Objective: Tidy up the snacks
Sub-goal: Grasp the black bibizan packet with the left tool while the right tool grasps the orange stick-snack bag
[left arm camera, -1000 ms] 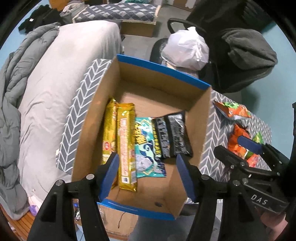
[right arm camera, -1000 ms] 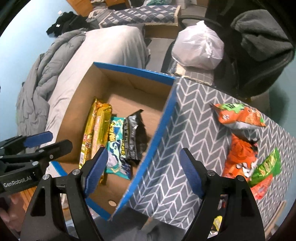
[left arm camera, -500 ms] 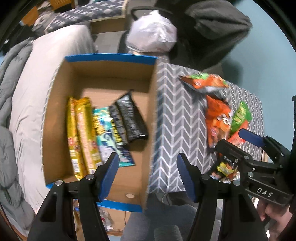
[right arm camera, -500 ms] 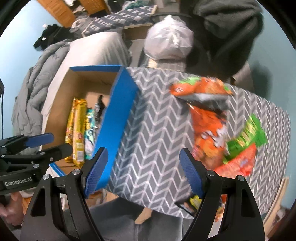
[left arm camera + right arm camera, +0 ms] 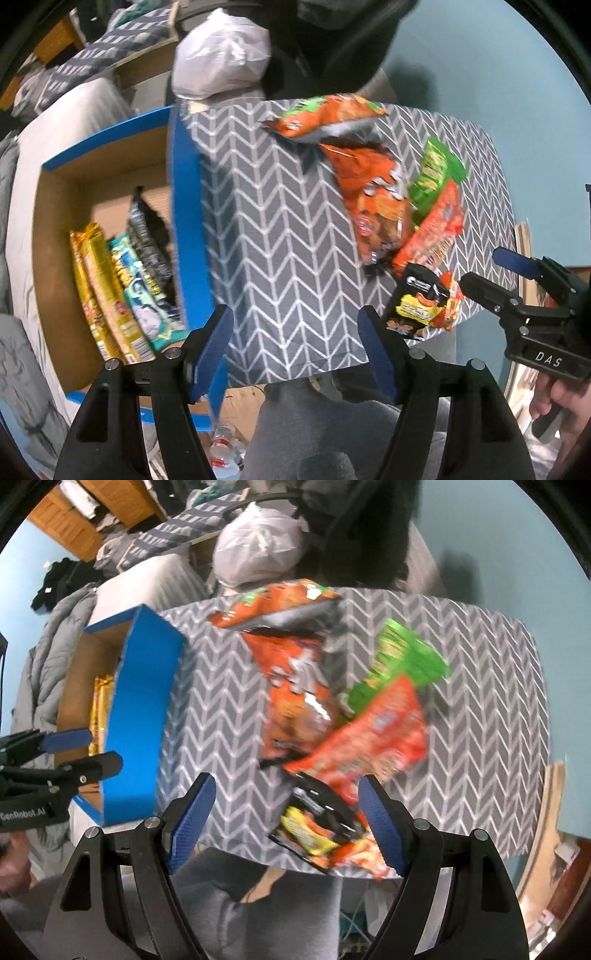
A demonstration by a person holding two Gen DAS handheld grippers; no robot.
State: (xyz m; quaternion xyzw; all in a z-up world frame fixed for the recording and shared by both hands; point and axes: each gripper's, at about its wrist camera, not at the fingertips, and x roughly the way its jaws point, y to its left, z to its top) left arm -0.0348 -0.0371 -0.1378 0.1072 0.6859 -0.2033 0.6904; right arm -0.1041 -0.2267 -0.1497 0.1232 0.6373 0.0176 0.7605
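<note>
Two grippers above a snack pile
Left gripper [image 5: 295, 347] just widened, empty; right gripper [image 5: 286, 823] apart, empty, over packets [image 5: 295, 686] beside box [image 5: 184, 229].

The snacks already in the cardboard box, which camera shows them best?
The left wrist view. It looks into the cardboard box and shows the gold packets, the teal packet and the black packet side by side. In the right wrist view the box's blue wall hides all but a gold sliver.

My gripper [image 5: 295, 343] pads are blue. The desk [image 5: 280, 229] cloth is grey with white chevrons. The box [image 5: 184, 221] is blue outside, brown inside. The snack bags [image 5: 295, 686] are orange, green and red.
</note>
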